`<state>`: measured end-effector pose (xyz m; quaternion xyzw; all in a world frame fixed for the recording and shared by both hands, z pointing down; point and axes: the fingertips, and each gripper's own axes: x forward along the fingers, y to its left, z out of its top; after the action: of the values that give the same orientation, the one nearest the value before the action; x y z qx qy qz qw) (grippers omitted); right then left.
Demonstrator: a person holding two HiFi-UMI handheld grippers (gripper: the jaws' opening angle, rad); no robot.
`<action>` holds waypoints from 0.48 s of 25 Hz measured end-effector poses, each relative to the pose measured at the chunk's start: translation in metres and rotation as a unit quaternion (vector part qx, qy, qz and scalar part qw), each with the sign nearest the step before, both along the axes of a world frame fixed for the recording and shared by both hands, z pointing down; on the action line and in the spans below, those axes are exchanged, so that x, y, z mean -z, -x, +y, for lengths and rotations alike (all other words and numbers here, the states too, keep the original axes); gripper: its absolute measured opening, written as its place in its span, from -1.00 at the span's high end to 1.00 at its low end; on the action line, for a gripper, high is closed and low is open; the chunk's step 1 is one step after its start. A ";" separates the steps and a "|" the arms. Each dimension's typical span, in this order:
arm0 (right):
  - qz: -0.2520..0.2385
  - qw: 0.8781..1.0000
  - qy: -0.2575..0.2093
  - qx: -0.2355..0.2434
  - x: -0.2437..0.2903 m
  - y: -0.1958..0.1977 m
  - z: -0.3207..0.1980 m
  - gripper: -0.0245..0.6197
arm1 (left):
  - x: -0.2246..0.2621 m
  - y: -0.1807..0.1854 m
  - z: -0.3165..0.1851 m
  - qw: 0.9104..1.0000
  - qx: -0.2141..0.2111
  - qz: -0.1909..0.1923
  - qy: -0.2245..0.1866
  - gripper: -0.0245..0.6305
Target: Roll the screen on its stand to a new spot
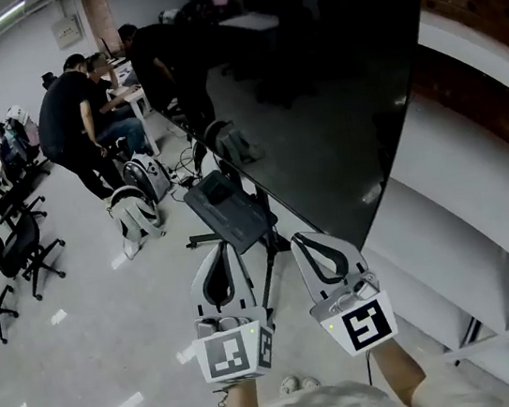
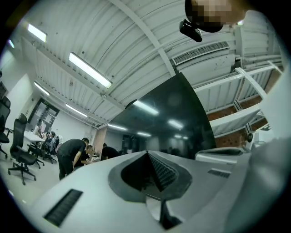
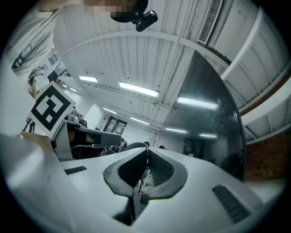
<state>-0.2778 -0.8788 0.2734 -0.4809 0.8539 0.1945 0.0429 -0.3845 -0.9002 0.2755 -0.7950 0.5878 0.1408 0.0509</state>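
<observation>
The big black screen (image 1: 314, 94) stands tilted on a dark stand with a tray (image 1: 228, 213) and thin legs (image 1: 270, 276). It fills the upper right of the head view and also shows as the screen (image 2: 168, 123) ahead of the left gripper and the screen (image 3: 213, 123) to the right of the right one. My left gripper (image 1: 222, 250) is shut and empty, just in front of the tray. My right gripper (image 1: 301, 236) is shut and empty beside the screen's lower edge; I cannot tell whether it touches. Both sets of jaws, left gripper (image 2: 148, 153) and right gripper (image 3: 146, 149), point slightly upward.
Several people (image 1: 81, 119) stand at desks at the back left. Black office chairs (image 1: 15, 252) line the left side. Two white-and-black bags (image 1: 134, 206) lie on the floor near the stand. White shelving (image 1: 487, 239) and a brick wall (image 1: 482, 12) run along the right.
</observation>
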 end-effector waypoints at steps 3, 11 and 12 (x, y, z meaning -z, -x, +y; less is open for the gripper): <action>-0.012 1.000 -0.004 -0.004 0.002 -0.001 -0.001 0.86 | -0.002 -0.006 -0.002 1.000 -0.010 -0.005 0.004 0.88; -0.026 0.998 -0.037 -0.049 0.031 -0.033 0.007 0.86 | 0.019 -0.043 -0.006 0.997 -0.064 -0.027 -0.015 0.87; -0.022 0.997 -0.046 -0.059 0.037 -0.041 0.008 0.86 | 0.023 -0.053 -0.008 0.997 -0.075 -0.031 -0.019 0.87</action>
<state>-0.2368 -0.8711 0.2364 -0.5321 0.8131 0.2245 0.0723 -0.3316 -0.9087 0.2520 -0.8397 0.5219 0.1309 0.0732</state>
